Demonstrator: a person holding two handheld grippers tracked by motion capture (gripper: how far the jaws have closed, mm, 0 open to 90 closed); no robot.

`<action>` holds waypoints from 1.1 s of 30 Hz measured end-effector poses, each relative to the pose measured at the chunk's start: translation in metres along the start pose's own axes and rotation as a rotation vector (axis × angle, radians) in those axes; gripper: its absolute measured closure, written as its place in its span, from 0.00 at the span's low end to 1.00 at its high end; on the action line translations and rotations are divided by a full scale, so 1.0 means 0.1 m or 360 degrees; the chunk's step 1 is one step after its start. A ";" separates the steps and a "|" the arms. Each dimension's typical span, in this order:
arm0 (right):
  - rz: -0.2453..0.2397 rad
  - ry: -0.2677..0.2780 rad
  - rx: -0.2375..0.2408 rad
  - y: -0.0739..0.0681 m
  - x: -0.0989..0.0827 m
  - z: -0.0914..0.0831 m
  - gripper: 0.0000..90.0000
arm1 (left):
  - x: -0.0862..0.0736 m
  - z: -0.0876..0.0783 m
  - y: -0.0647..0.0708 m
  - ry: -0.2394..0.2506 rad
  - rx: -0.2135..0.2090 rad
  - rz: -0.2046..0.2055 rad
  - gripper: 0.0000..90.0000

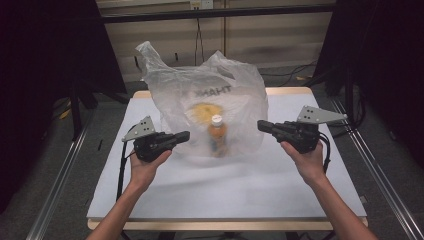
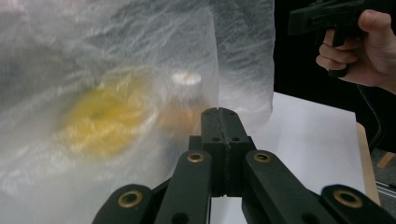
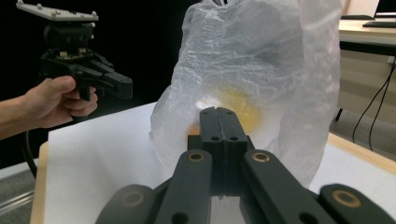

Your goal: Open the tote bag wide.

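The desk point(image 1: 300, 190) is covered by a white sheet. Black cables point(image 1: 199, 37) are hung behind it. Metal rails point(image 1: 60, 175) are seen alongside.

A translucent white plastic bag point(image 1: 210, 107) stands upright on the desk point(image 1: 280, 185), mouth open upward, midway between the left tongs point(image 1: 187, 135) and right tongs point(image 1: 260, 125). Inside: an upright orange bottle point(image 1: 217, 136) with white cap, and a yellow item point(image 1: 204, 113) behind it.

table point(image 1: 320, 165): white top | curtains point(image 1: 45, 60): dark | floor point(image 1: 65, 190): grey
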State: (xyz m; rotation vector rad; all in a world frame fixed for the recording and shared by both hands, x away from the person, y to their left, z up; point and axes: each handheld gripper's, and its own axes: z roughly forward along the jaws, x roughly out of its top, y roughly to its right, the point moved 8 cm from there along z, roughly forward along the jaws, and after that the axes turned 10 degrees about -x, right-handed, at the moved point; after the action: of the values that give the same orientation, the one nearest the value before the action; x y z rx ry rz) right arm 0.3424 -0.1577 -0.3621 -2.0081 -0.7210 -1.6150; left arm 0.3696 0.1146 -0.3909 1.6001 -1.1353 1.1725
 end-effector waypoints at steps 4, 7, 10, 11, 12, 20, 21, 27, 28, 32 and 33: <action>0.0009 0.0019 0.0017 -0.01 0.09 0.04 1.00 | 0.08 0.07 -0.02 0.0004 -0.0016 0.0021 1.00; 0.0008 0.0044 0.0025 -0.01 0.17 0.08 1.00 | 0.17 0.18 -0.09 0.0026 -0.0018 0.0009 1.00; -0.0004 0.0056 0.0029 0.00 0.24 0.10 1.00 | 0.26 0.27 -0.17 0.0023 -0.0018 0.0025 1.00; -0.0006 0.0051 0.0023 0.01 0.27 0.10 1.00 | 0.26 0.27 -0.17 0.0023 -0.0018 0.0025 1.00; -0.0007 0.0060 0.0026 0.01 0.29 0.10 1.00 | 0.29 0.30 -0.19 0.0025 -0.0015 0.0019 1.00; 0.0002 0.0104 -0.0007 0.12 0.40 -0.02 1.00 | 0.48 0.37 -0.24 0.0048 -0.0031 0.0047 1.00; 0.0004 0.0103 -0.0037 0.19 0.44 -0.06 1.00 | 0.52 0.37 -0.26 0.0050 -0.0023 0.0055 1.00; 0.0019 0.0124 -0.0111 0.38 0.58 -0.07 1.00 | 0.59 0.48 -0.37 0.0045 -0.0008 0.0049 1.00; 0.0019 0.0124 -0.0111 0.38 0.58 -0.07 1.00 | 0.59 0.48 -0.37 0.0045 -0.0008 0.0049 1.00; 0.0040 0.0113 -0.0148 0.50 0.63 0.01 1.00 | 0.42 0.61 -0.47 -0.0050 0.0025 0.0031 1.00; 0.0052 0.0119 -0.0143 0.51 0.64 0.04 1.00 | 0.36 0.62 -0.49 -0.0081 0.0035 0.0024 1.00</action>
State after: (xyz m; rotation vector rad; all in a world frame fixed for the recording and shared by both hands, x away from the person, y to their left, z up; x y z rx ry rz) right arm 0.3895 -0.1864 -0.3017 -1.9983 -0.5949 -1.7217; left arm 0.4356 0.0607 -0.3749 1.6488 -1.1725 1.1640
